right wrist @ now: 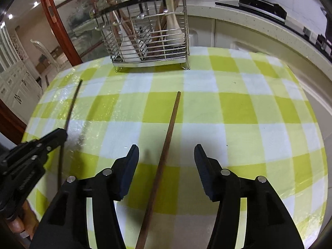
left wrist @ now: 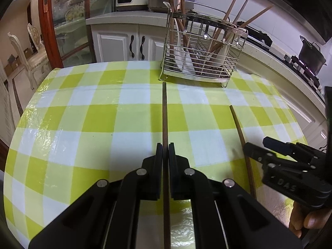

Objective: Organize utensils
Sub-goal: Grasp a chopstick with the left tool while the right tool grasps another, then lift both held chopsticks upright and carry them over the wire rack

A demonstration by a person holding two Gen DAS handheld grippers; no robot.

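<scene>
My left gripper (left wrist: 165, 145) is shut on a brown wooden chopstick (left wrist: 165, 114) that points toward the wire utensil basket (left wrist: 202, 47). The same gripper (right wrist: 62, 133) and chopstick (right wrist: 72, 103) show at the left of the right wrist view. My right gripper (right wrist: 166, 147) is open, its fingers on either side of a second brown chopstick (right wrist: 168, 134) that lies on the checked tablecloth. That chopstick (left wrist: 241, 137) and the right gripper (left wrist: 255, 145) show at the right of the left wrist view. The basket (right wrist: 149, 31) holds several chopsticks and white spoons.
The table (left wrist: 83, 114) has a green and white checked cloth. A counter with a stove and a black pot (left wrist: 311, 54) runs along the right. White cabinets (left wrist: 124, 45) and a red-framed glass door (left wrist: 62, 20) stand behind the table.
</scene>
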